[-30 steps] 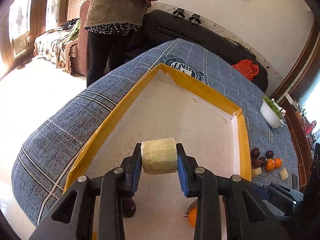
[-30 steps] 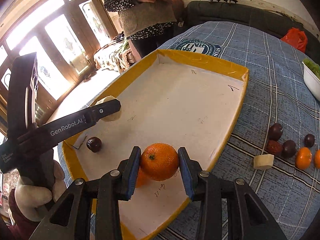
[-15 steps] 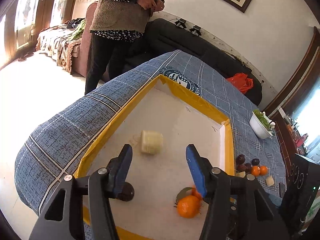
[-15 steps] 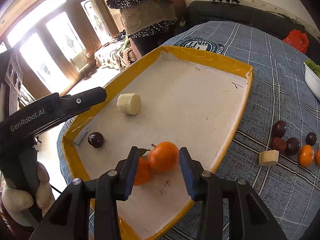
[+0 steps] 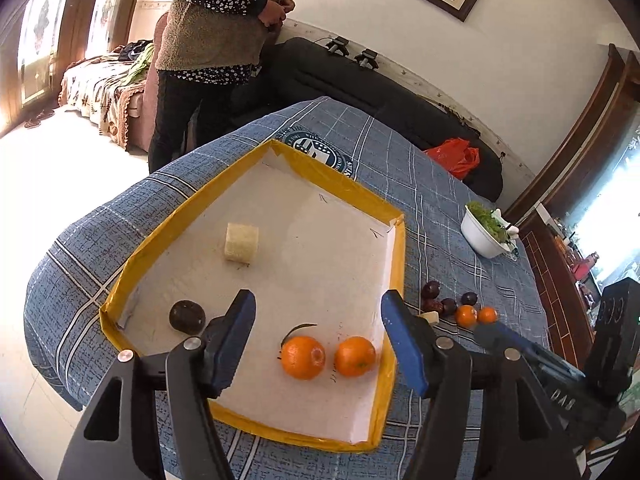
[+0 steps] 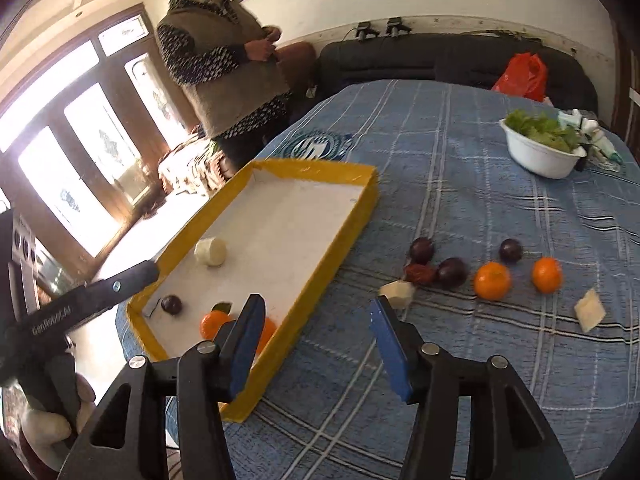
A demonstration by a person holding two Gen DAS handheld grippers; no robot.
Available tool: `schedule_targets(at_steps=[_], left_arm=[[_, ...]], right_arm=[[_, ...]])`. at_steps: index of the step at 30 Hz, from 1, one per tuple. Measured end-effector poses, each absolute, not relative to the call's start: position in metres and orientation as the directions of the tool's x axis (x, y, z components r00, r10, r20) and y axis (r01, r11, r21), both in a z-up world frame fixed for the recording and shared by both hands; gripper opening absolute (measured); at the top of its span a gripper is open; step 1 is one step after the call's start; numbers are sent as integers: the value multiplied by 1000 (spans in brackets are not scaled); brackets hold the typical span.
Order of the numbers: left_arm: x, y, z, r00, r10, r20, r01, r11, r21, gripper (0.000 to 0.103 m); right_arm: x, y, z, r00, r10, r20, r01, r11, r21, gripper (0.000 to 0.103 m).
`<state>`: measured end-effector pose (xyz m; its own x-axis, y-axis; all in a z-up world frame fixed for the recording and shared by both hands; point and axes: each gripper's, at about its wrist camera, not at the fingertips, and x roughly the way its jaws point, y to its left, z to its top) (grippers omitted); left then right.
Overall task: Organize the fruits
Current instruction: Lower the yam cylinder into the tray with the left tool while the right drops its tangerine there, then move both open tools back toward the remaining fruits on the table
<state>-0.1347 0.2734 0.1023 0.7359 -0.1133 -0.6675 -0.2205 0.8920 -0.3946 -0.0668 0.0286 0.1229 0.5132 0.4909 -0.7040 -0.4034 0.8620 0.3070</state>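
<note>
A yellow-rimmed white tray (image 5: 394,248) (image 6: 352,220) lies on the blue checked tablecloth. In it are a pale cylinder piece (image 5: 241,241) (image 6: 211,251), a dark plum (image 5: 187,317) (image 6: 171,304) and two oranges (image 5: 303,357) (image 5: 355,356). My left gripper (image 5: 318,340) is open and empty, raised above the tray's near end. My right gripper (image 6: 316,344) is open and empty, over the cloth beside the tray. On the cloth lie plums (image 6: 452,272), two oranges (image 6: 492,281) (image 6: 546,275) and pale chunks (image 6: 398,293) (image 6: 590,310).
A white bowl of greens (image 6: 538,152) (image 5: 482,236) stands at the table's far right. A person (image 5: 212,40) stands at the table's far end by a dark sofa (image 5: 360,84). A red bag (image 6: 522,72) lies on the sofa.
My left gripper let go of the pale cylinder in the tray and pulled back. My right gripper released the orange in the tray, opened wide and swung right toward the loose fruit.
</note>
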Motion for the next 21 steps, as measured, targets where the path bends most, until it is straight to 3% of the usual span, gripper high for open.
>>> schedule_targets(at_steps=[2, 9, 16, 21], left_arm=[[-135, 270, 108, 737, -126, -665, -217, 887, -408, 67], [-138, 242, 112, 738, -187, -648, -160, 885, -437, 79], [-125, 207, 97, 684, -269, -678, -80, 896, -437, 79], [-114, 194, 91, 668, -261, -697, -69, 911, -407, 79]], right_arm=[[-59, 1, 130, 543, 472, -694, -348, 879, 326, 77], [-57, -80, 99, 534, 412, -738, -170, 908, 384, 78], [-53, -149, 78, 547, 321, -774, -29, 930, 365, 78], [-43, -173, 72, 567, 315, -761, 13, 921, 390, 78]])
